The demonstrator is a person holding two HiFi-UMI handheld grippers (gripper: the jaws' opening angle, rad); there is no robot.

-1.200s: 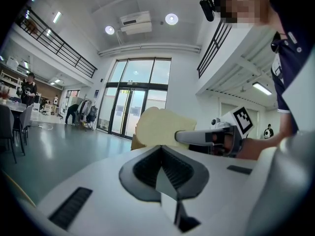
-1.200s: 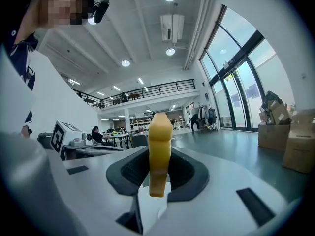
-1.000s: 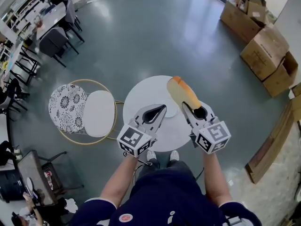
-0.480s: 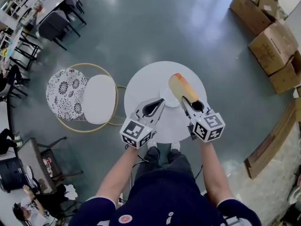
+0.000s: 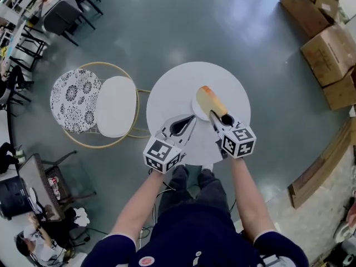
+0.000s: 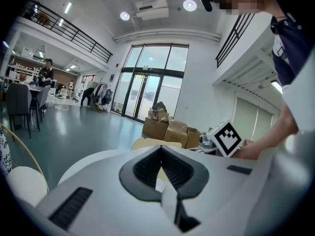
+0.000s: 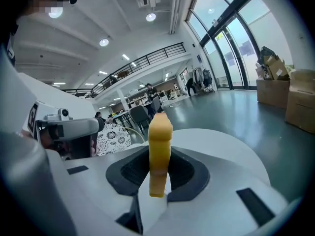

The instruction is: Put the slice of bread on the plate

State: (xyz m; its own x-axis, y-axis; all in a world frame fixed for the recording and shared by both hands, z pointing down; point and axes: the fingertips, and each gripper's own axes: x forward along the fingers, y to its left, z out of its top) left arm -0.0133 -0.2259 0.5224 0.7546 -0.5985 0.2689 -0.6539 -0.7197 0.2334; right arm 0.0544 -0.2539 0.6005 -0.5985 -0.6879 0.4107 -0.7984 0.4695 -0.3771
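The right tool is clamped on the slice of bread. Its 2 pads pinch the near end, so the slice stands on edge and juts forward past the tips, over the small white plate on the round surface. The left tool, just beside it, is closed and empty.

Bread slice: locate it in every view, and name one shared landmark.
Head view: bread slice at centre, held by the right gripper.
Left gripper view: probably the pale strip just above the jaws.
Right gripper view: bread slice at centre, clamped upright.
Shared landmark: cardboard boxes.
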